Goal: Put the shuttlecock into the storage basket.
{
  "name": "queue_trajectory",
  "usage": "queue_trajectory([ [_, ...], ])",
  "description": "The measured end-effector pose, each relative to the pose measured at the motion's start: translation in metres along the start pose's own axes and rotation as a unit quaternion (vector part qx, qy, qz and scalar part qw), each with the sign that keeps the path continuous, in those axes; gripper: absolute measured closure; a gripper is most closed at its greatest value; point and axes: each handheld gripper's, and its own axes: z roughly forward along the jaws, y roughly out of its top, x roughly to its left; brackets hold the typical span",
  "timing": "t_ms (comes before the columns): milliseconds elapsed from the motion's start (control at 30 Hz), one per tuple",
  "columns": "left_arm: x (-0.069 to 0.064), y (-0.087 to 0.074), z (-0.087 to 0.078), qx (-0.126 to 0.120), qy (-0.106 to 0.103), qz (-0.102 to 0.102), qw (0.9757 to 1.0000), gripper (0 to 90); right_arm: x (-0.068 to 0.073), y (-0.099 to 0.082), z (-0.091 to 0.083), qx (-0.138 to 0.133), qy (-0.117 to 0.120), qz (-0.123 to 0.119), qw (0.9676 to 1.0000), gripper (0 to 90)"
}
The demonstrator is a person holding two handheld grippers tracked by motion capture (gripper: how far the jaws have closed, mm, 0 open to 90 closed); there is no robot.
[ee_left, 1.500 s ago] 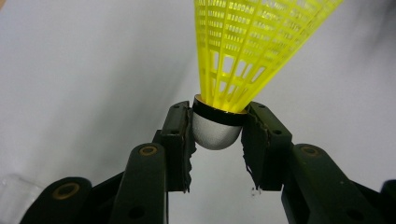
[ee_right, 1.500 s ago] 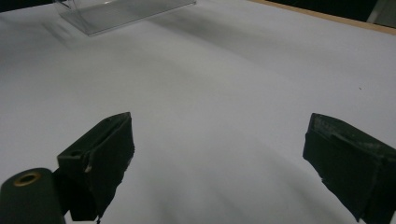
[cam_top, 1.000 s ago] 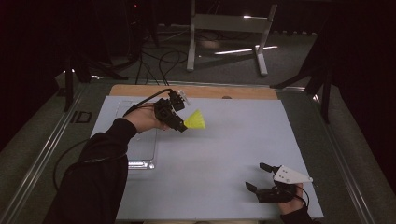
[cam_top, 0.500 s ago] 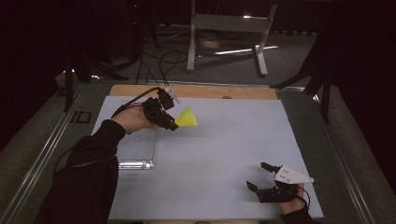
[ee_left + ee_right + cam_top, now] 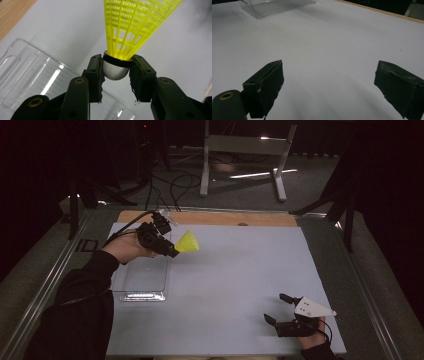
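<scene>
Gripping yellow shuttlecock (image 5: 188, 241), left gripper (image 5: 169, 251) raised

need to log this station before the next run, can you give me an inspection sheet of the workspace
surface: pale grey-white sheet covers the table, a wooden strip showing at its far edge.
job's things: yellow plastic mesh shuttlecock with a rounded white-grey nose, held above the sheet; clear plastic tray lies flat at the sheet's left, nothing seen in it.
clutter: nothing seen.
grippers: left gripper is clamped on the shuttlecock's nose, skirt pointing away; right gripper sits low at the sheet's near right corner, jaws wide apart, nothing between them.
cables: a black cable trails from the left gripper; more cables lie on the floor beyond the table.
surroundings: dark room, a grey metal stand behind the table.
</scene>
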Motion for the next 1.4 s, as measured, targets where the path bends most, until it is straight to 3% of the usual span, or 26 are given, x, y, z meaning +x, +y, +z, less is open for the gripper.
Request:
queue_trajectory([
  [433,0.008,-0.030,-0.010,-0.001,0.010,-0.018,0.9998,64.2,0.000,0.001,0.000,0.002,0.000,0.002,1.0000,8.7],
  [733,0.015,-0.055,-0.008,0.005,0.016,-0.045,0.9988,64.2,0.000,0.001,0.000,0.002,0.002,0.004,1.0000,8.7],
  [933,0.020,-0.073,-0.015,-0.002,0.030,-0.066,0.9974,64.2,0.000,0.001,0.001,0.004,0.004,0.006,1.0000,8.7],
  [967,0.022,-0.079,-0.018,-0.008,0.031,-0.079,0.9964,64.2,0.000,0.001,0.001,0.005,0.004,0.006,1.0000,8.7],
  [1200,0.028,-0.099,-0.021,-0.007,0.040,-0.097,0.9944,64.1,0.000,0.000,0.001,0.006,0.005,0.007,0.9999,8.8],
  [1400,0.027,-0.111,-0.029,-0.034,0.051,-0.116,0.9914,64.1,0.000,0.000,0.002,0.007,0.005,0.006,0.9999,8.8],
])
